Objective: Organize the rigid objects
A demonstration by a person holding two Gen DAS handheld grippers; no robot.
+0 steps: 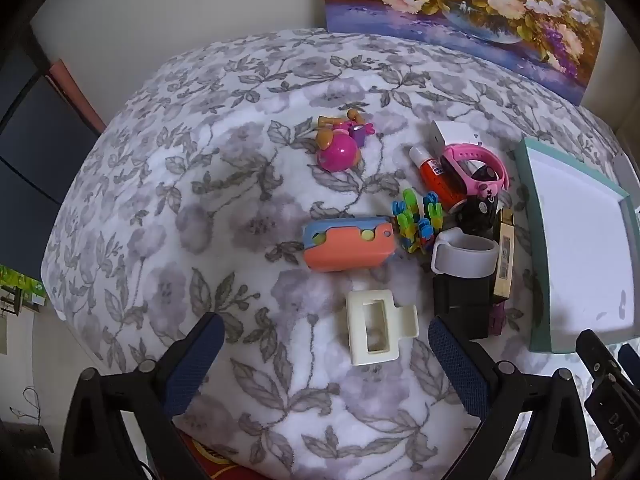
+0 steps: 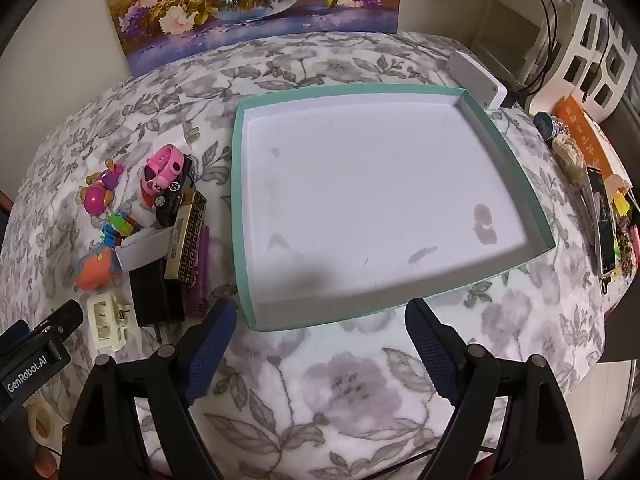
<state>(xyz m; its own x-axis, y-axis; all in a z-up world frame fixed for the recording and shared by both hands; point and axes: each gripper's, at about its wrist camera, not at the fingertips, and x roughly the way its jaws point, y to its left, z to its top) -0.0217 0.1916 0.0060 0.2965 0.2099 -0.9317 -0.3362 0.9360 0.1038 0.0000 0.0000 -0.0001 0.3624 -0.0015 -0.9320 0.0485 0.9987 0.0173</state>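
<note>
A cream hair claw clip [image 1: 376,326] lies on the floral cloth just ahead of my open left gripper [image 1: 326,338], between the lines of its two fingers. Beyond it sit an orange and blue toy case [image 1: 348,246], a pink ball toy [image 1: 338,152], colourful clips [image 1: 416,220], a pink watch [image 1: 474,168], an orange tube [image 1: 434,178], a grey band [image 1: 464,258], a black block [image 1: 462,306] and a gold patterned box [image 1: 504,258]. My right gripper [image 2: 320,318] is open and holds nothing, at the near edge of the teal-rimmed white tray [image 2: 240,208].
A flower painting [image 2: 248,4] leans on the wall behind the table. A white device [image 2: 476,76], a phone [image 2: 604,220] and small clutter lie right of the tray. The left gripper's body [image 2: 36,354] shows at the right wrist view's lower left. Tape rolls [image 2: 40,424] lie below.
</note>
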